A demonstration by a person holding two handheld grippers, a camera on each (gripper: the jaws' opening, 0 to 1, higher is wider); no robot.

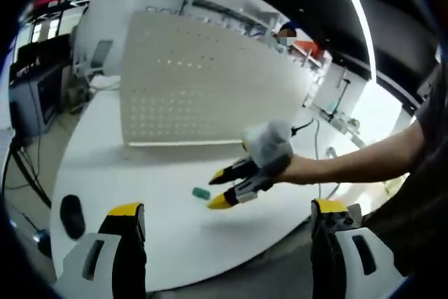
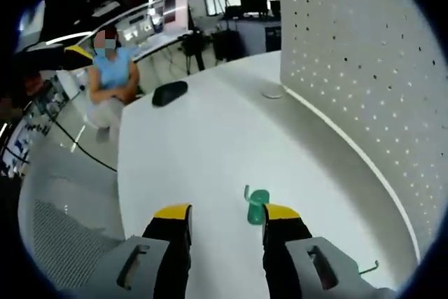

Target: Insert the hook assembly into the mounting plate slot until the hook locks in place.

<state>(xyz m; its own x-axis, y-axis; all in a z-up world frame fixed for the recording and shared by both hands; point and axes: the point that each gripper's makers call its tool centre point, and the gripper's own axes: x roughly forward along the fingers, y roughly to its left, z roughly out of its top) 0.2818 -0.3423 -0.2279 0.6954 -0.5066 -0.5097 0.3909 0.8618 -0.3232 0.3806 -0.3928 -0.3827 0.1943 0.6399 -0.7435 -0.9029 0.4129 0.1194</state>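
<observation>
Left jaws: the left gripper (image 1: 227, 218) is held wide apart above the near edge of the white table (image 1: 140, 173), with nothing between the yellow tips.
Right jaws: the right gripper (image 2: 227, 216) is parted, nothing clasped; its right tip is seen just beside the green hook (image 2: 256, 205). In the left gripper view it (image 1: 222, 188) is seen with a person's arm (image 1: 350, 162) behind it.
Green hook: it is laid flat on the table (image 2: 196, 145), apart from the board; in the left gripper view it (image 1: 201, 193) is seen just beside the right gripper's tips.
Perforated board: the white panel (image 1: 203, 82) is stood upright on the table, beyond the hook.
Second green piece: a thin green wire shape (image 2: 369, 267) is seen near the board's foot (image 2: 364, 68).
Dark object: it (image 2: 169, 92) is set at the table's far end.
Person: one in a blue top (image 2: 112, 75) is seen crouched beyond the table.
</observation>
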